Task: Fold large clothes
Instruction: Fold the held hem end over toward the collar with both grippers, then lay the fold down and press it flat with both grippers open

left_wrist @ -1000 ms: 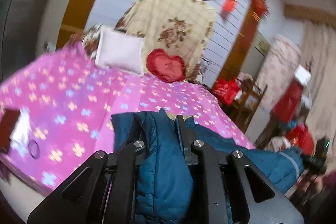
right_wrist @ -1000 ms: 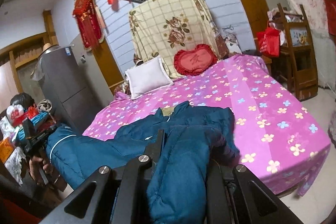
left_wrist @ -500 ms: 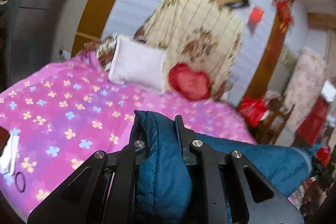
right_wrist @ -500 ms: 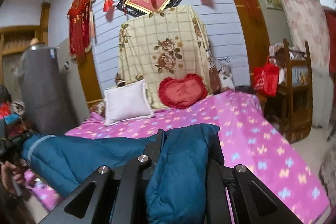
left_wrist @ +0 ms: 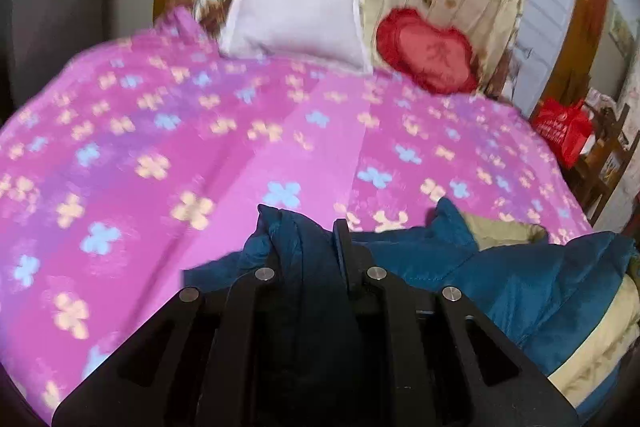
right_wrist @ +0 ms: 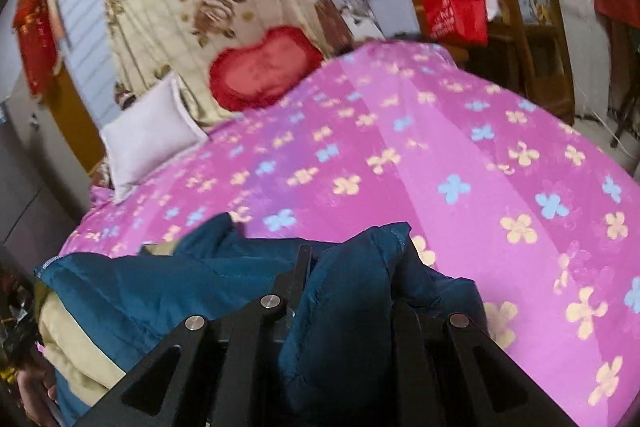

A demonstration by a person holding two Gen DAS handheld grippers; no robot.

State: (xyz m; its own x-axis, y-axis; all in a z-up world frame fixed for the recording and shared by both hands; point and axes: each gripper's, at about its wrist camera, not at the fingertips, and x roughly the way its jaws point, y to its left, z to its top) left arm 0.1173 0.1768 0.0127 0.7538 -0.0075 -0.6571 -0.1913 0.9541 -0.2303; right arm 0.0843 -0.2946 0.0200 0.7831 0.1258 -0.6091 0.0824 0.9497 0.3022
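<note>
A large teal padded jacket [left_wrist: 520, 279] with a cream lining lies bunched at the near edge of the bed; it also shows in the right wrist view [right_wrist: 168, 291]. My left gripper [left_wrist: 308, 239] is shut on a thick fold of the jacket. My right gripper [right_wrist: 352, 259] is shut on another fold of it, at the jacket's other end. Both folds bulge up between the black fingers. The cream lining [right_wrist: 76, 351] shows along the near side.
The bed has a pink flowered sheet [left_wrist: 240, 147]. A white pillow [left_wrist: 296, 23] and a red heart cushion [left_wrist: 428, 51] lie at its head, against a cream flowered cloth. A red bag [right_wrist: 456, 11] and wooden chair [right_wrist: 532, 27] stand to the right.
Both grippers have tipped downward and moved over the bed with the jacket. The jacket, held stretched in the air before, now rests bunched on the sheet's near edge.
</note>
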